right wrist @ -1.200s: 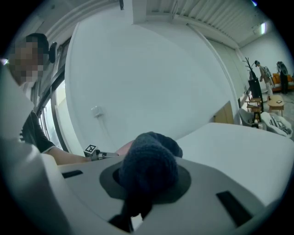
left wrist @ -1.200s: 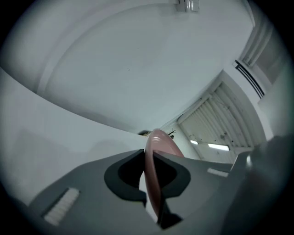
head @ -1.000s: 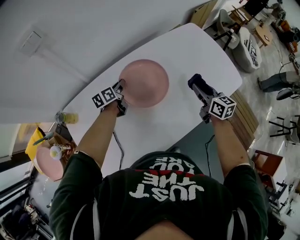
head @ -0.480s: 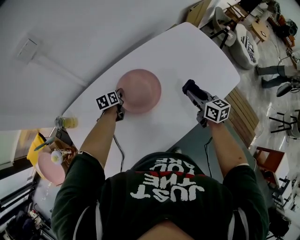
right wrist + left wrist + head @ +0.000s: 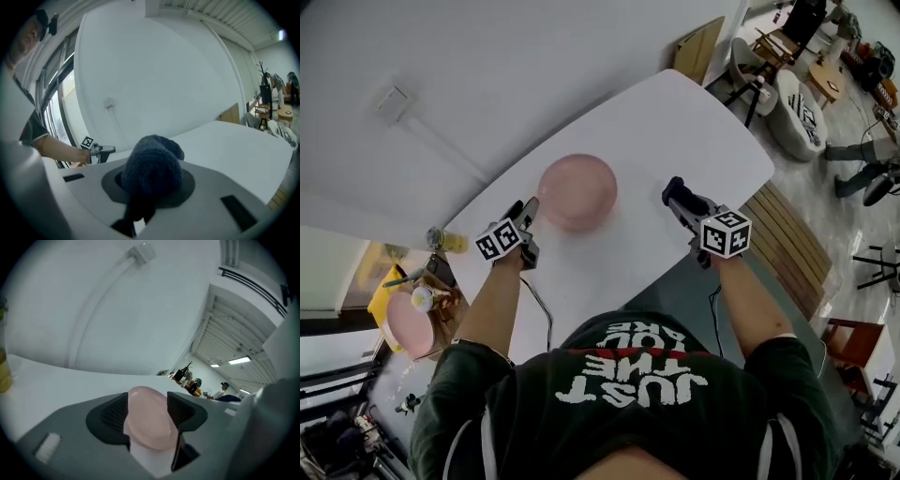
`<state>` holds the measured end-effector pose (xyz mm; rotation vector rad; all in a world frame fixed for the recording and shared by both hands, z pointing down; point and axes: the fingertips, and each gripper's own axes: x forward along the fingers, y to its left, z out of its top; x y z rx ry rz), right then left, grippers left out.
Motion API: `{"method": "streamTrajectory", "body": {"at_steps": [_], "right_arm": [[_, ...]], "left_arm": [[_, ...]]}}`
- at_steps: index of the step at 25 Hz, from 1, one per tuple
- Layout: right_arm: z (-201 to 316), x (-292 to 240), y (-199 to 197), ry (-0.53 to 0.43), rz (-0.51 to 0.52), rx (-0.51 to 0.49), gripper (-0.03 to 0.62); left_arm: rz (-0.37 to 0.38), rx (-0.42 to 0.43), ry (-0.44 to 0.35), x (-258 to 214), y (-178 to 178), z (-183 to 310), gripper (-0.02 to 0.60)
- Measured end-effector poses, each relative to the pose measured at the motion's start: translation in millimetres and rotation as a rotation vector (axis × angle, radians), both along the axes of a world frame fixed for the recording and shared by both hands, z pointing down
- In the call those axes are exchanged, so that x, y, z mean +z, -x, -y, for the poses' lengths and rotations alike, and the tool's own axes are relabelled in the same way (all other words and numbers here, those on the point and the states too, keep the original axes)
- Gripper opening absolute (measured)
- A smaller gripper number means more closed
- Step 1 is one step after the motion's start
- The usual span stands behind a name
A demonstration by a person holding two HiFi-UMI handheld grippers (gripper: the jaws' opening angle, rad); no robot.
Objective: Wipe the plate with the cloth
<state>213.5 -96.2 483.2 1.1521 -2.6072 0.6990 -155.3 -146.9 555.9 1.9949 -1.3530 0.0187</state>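
Left gripper [image 5: 528,208]: jaws spread wide, having just been opening; nothing is pinched. In the left gripper view the plate [image 5: 147,420] shows through the gap, and the pads stand clear of it.
Left gripper, place: just off the plate's left rim, close but not touching.
Right gripper [image 5: 676,194]: jaws pressed onto the cloth [image 5: 154,164], which fills the gap between them.
Cloth: dark blue and knitted, bunched into a rounded wad that bulges past the jaw tips. It is held to the right of the plate, well apart from it.
Plate: pink and round, lying flat, between the two grippers and nearer the left one.
Table [image 5: 684,122]: white, bearing the plate.
Bottle [image 5: 448,241]: yellowish, left of the plate, beyond the left gripper, near the table's edge.
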Motion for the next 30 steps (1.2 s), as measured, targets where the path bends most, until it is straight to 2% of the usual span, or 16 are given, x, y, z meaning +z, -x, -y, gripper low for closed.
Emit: {"method": "streamTrajectory", "body": {"at_steps": [3, 5, 8, 9, 15, 19, 22, 25, 30], "right_arm": [[-21.3, -5.2, -4.8, -0.003, -0.016, -0.036, 0.054], [-34.0, -10.8, -5.4, -0.01, -0.018, -0.062, 0.054], [-47.9, -14.9, -6.1, -0.013, -0.036, -0.064, 0.054], [-50.7, -15.9, -6.1, -0.007, -0.038, -0.051, 0.054], [-58.7, -36.1, 1.8, -0.034, -0.075, -0.033, 0.054], [-56.2, -37.5, 8.2, -0.014, -0.072, 0.015, 0.052], [-60.0, -38.1, 12.0, -0.013, -0.115, 0.004, 0.052], [-56.2, -44.5, 15.5, -0.019, -0.127, 0.006, 0.052], [-55.9, -46.2, 19.1, -0.02, -0.131, -0.004, 0.052]], "left_arm": [[0.005, 0.041, -0.091, -42.1, -11.5, -60.4, 0.251], [0.035, 0.079, -0.152, -69.2, -26.1, -95.2, 0.179], [0.088, 0.117, -0.225, -96.5, -44.5, -132.0, 0.02], [0.094, 0.128, -0.243, -102.9, -48.0, -140.4, 0.008], [0.124, 0.174, -0.314, -131.6, -48.3, -153.7, 0.008], [0.112, 0.191, -0.312, -129.9, -38.5, -153.3, 0.008], [0.114, 0.191, -0.312, -125.3, -29.3, -152.8, 0.008], [0.081, 0.177, -0.299, -124.3, -21.3, -143.6, 0.008], [0.064, 0.196, -0.292, -123.0, -27.5, -139.1, 0.008]]}}
